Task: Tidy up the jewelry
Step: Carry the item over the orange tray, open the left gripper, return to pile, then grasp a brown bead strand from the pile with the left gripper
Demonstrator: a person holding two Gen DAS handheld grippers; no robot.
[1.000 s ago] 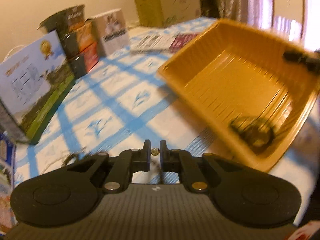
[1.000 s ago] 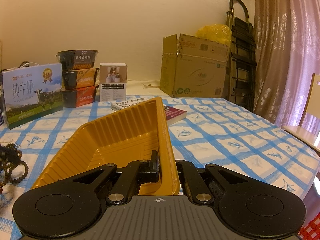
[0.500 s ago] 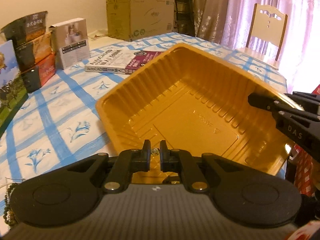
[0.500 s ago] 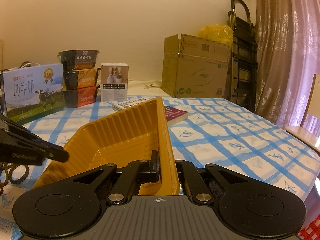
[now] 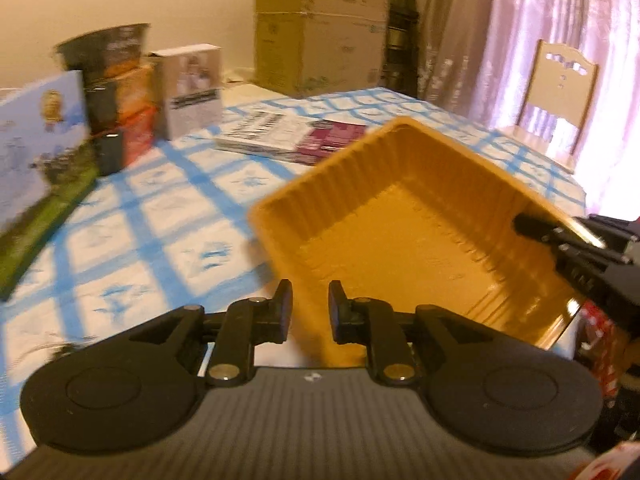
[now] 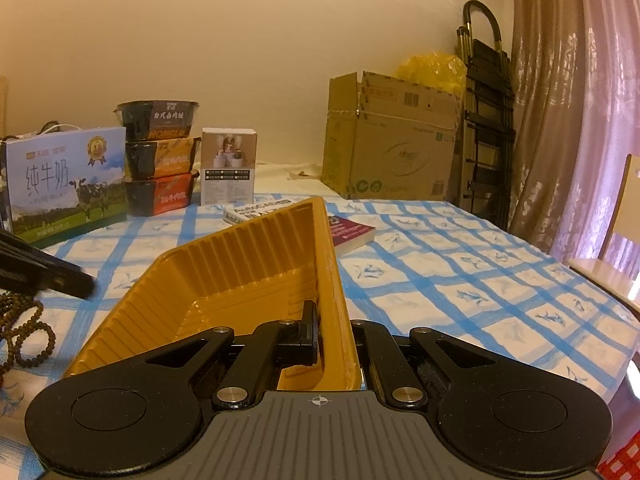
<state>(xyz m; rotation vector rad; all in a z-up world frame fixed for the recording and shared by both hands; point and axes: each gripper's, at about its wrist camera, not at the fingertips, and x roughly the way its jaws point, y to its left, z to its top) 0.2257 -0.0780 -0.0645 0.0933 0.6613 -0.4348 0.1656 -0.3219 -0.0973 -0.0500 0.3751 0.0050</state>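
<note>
Room: a table [image 6: 460, 280] in blue-checked cloth, with a cardboard box [image 6: 392, 152] and curtain behind it.
Tray: your orange ribbed tray [image 6: 248, 280] is tilted, its right wall raised. I judge you hold it so to present the opening for loading. No jewelry shows on its visible floor.
Right gripper: your right gripper [image 6: 334, 332] pinches that raised wall, one finger inside and one outside, steadying the tray.
Beads: a dark brown bead string [image 6: 24, 328] lies on the cloth at 9 o'clock from the tray, still outside it.
Left gripper: your left gripper [image 5: 309, 306] stands slightly spread and empty at the tray's near corner.
Around: a book [image 6: 348, 230] at 12 o'clock; a milk carton [image 6: 68, 184] and food bowls [image 6: 160, 160] at 10.
</note>
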